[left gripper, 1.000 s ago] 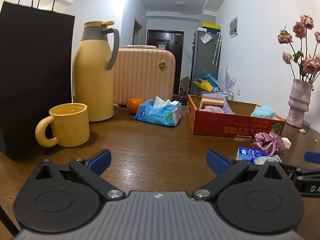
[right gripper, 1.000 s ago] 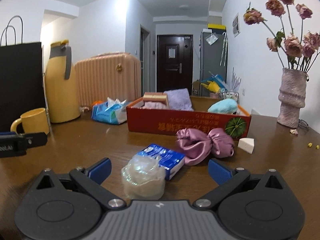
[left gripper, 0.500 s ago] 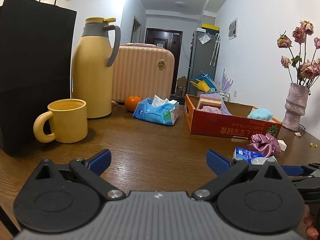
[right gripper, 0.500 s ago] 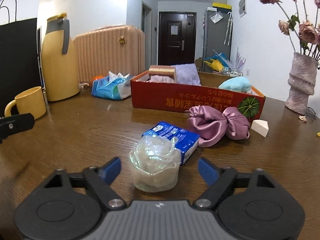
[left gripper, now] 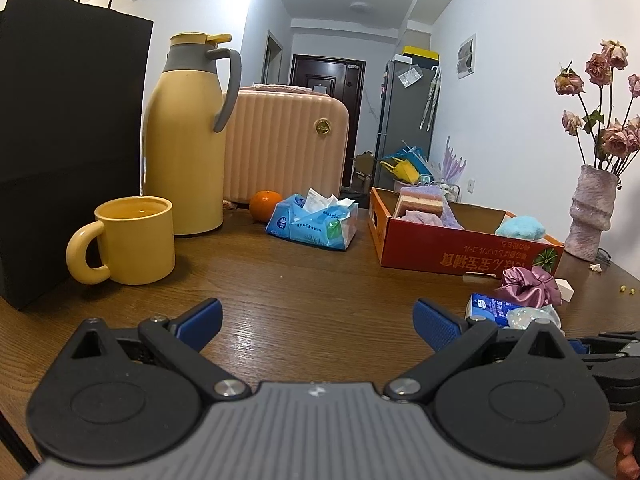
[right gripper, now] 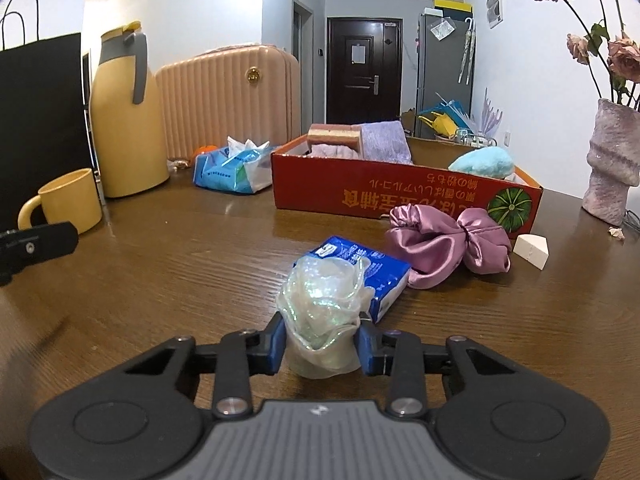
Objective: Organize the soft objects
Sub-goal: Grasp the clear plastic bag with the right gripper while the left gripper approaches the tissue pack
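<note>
The right gripper (right gripper: 322, 346) now sits closer to the table (right gripper: 160, 280) and farther forward than 1 second ago. Its jaws have just been closing, from fully spread to clamped. The iridescent wad (right gripper: 322, 316), previously loose between the spread fingers, is now pinched on both sides by the blue pads (right gripper: 276, 344) and visibly squeezed at its base.

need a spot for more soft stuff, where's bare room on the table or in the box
Bare wood runs between the yellow mug, the tissue pack and the red box. The box's middle looks free, between purple cloth and blue puff. Crowded by the pink pouch.
</note>
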